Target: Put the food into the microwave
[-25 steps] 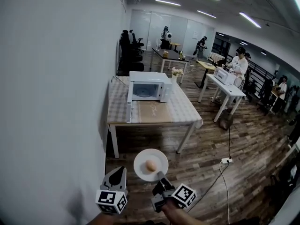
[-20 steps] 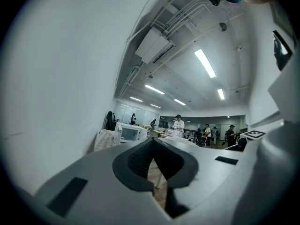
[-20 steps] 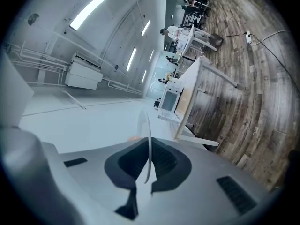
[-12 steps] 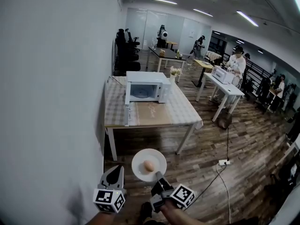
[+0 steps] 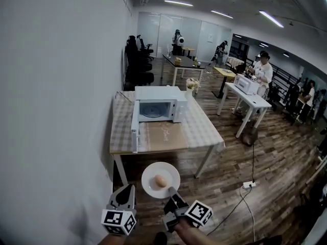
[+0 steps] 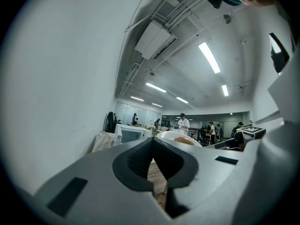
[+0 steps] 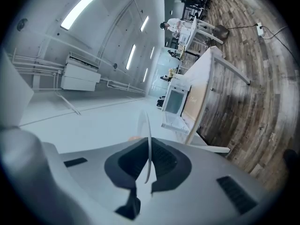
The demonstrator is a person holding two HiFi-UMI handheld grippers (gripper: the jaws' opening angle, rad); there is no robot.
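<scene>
A white plate (image 5: pixel 153 173) carries one round tan piece of food (image 5: pixel 161 180). My right gripper (image 5: pixel 170 192) is shut on the plate's near rim and holds it level above the wooden floor. In the right gripper view the plate (image 7: pixel 148 139) shows edge-on between the shut jaws. My left gripper (image 5: pixel 131 188) hangs beside the plate on its left, shut and empty. From the left gripper view the plate (image 6: pixel 169 135) and food (image 6: pixel 184 141) lie just right of the jaws. Ahead, a white microwave (image 5: pixel 156 103) stands on a checked table (image 5: pixel 204 131), its door (image 5: pixel 135 132) swung open.
A white wall (image 5: pixel 61 111) runs close along the left. A power strip (image 5: pixel 249 184) with its cable lies on the floor at the right. Farther back are office chairs (image 5: pixel 138 60), more tables, a second microwave (image 5: pixel 245 84) and several people.
Both grippers and the plate have moved forward toward the table. The table and microwave now look nearer and slightly larger. The grip on the plate is unchanged.
</scene>
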